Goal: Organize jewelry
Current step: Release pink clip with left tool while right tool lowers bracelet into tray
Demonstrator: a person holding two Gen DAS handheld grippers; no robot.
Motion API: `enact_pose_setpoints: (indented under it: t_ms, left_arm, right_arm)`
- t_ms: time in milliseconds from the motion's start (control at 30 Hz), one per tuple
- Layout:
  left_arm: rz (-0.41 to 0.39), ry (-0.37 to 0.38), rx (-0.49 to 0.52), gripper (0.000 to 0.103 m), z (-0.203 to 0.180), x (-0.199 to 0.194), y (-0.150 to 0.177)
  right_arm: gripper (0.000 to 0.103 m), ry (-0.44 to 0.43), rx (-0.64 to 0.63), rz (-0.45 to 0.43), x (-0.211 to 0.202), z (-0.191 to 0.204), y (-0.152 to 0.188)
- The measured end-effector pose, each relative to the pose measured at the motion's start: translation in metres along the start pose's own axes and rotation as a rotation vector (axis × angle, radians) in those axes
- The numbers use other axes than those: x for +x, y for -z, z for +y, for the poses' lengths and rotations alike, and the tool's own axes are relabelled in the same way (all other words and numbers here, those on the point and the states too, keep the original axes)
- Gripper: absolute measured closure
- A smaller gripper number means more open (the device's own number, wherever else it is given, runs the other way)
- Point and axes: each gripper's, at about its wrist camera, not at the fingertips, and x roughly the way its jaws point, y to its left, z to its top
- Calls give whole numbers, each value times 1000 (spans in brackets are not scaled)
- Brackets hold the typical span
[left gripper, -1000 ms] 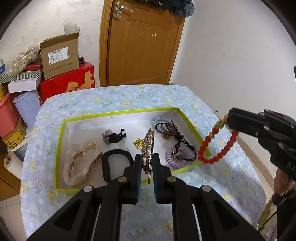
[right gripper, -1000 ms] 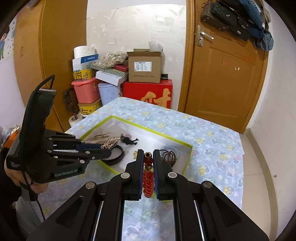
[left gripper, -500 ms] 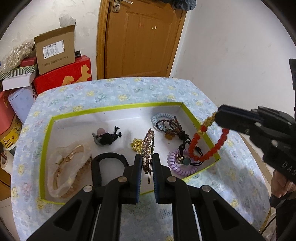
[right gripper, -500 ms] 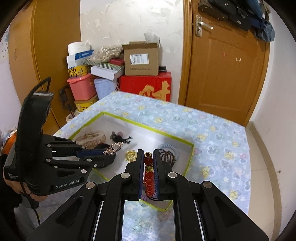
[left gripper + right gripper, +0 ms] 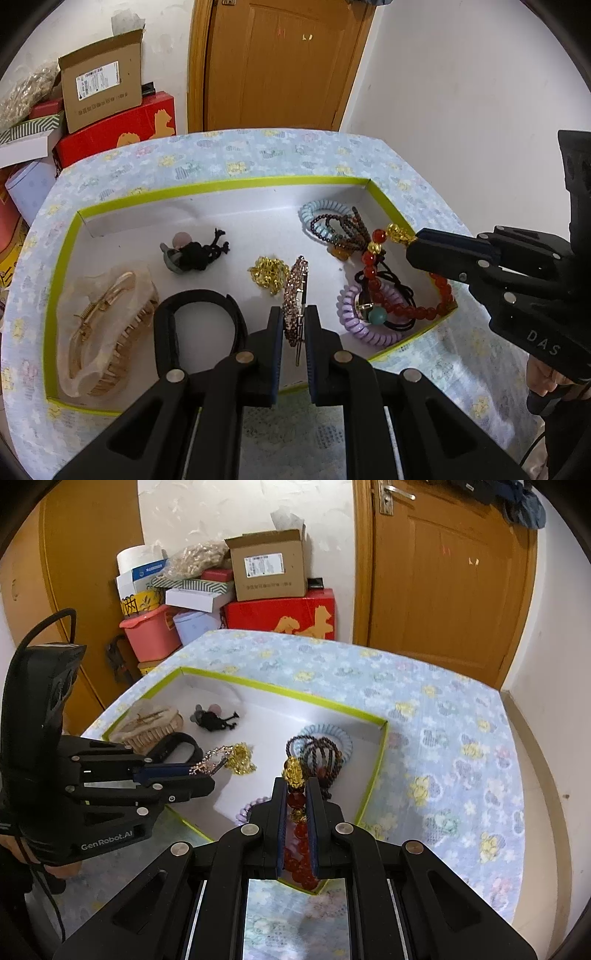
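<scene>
A white tray with a yellow-green rim [image 5: 258, 181] [image 5: 280, 692] lies on the flowered tablecloth. My left gripper [image 5: 294, 317] [image 5: 207, 771] is shut on a rhinestone hair clip [image 5: 295, 291] [image 5: 208, 758], held over the tray's front. My right gripper [image 5: 296, 794] [image 5: 412, 245] is shut on a red bead bracelet [image 5: 413, 310] [image 5: 295, 801] with gold charms; its loop hangs down onto the purple coil hair tie [image 5: 360, 325] at the tray's right side.
In the tray: a clear hair claw [image 5: 107, 325], a black headband [image 5: 199, 317], a dark charm with cord [image 5: 192, 254], a gold chain [image 5: 267, 273], a blue coil tie and dark bead bracelet [image 5: 332, 221]. Boxes [image 5: 99, 81] stack behind the table; door beyond.
Both grippers have come down and forward over the tray. The red bracelet went from hanging outside the right rim to hanging inside onto the hair ties.
</scene>
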Motion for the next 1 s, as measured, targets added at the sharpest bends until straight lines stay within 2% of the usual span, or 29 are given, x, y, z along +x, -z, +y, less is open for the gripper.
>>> enact_pose_setpoints:
  t_ms: [367,500,800,1000]
  left_arm:
    - [2,8,13,91,-4,3,1]
    - [-5,8,37,90,-9,0,2]
    - [-22,-7,34,90,-12,-16,7]
    - [-46,-26,30,85,-14,-37,13]
  right_arm:
    - [93,-1,4,22,6,-2,4]
    - [86,4,1,18,3,-1,6]
    - [85,23,39,0,-16,-2,12]
    - [83,22,52,-16,-37,7,22]
